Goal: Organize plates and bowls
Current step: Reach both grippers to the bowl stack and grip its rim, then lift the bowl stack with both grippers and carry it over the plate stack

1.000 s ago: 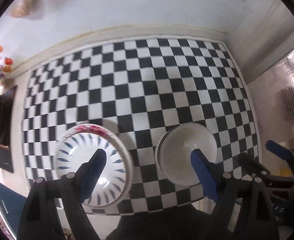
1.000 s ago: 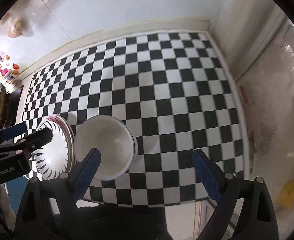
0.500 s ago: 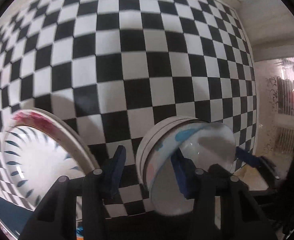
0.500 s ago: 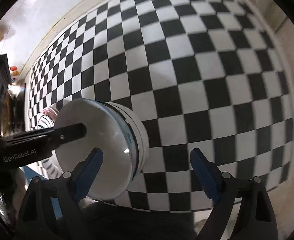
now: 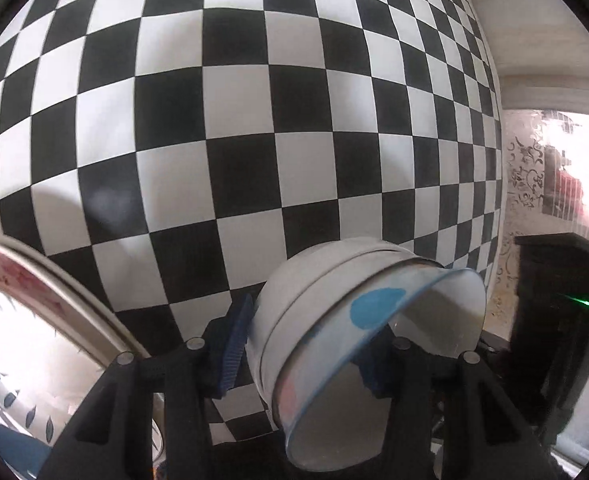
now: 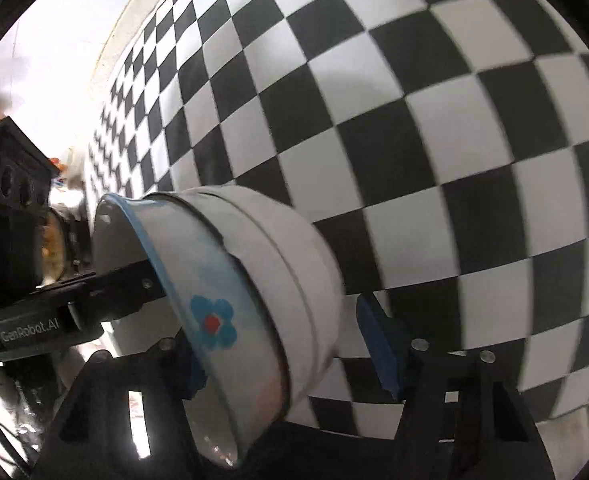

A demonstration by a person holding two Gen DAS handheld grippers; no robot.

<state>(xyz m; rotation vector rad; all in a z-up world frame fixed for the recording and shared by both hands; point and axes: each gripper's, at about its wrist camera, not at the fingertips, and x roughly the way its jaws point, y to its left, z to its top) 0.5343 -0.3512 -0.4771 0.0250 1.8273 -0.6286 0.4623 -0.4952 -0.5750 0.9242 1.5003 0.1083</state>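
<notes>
The bowl (image 5: 334,360) hides one of the jaws. The plate (image 5: 22,344) is cut off at the edge. Things far back look blurry.

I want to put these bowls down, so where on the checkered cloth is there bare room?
Bare cloth: the whole black-and-white checkered cloth beyond the stacked white bowls, out to the far wall. Crowded: the near edge, with the blue-leaf patterned plate left of the bowls and both tools there.
</notes>
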